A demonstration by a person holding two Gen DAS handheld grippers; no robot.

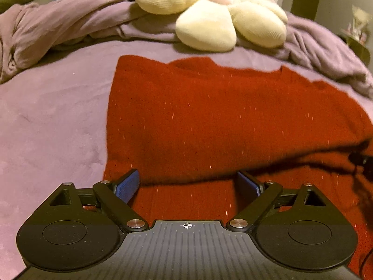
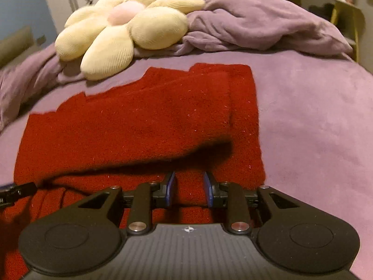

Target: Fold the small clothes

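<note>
While the red knit garment (image 1: 209,116) lies folded on the purple bedspread (image 1: 51,121), we hold both tongs above its near edge. Left gripper (image 1: 188,184) spread wide; right gripper (image 2: 189,187) partly spread, both empty.

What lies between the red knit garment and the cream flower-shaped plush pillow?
Only a bare strip of purple bedsheet separates the red knit garment from the cream flower-shaped plush pillow; the left wrist view shows it.
</note>
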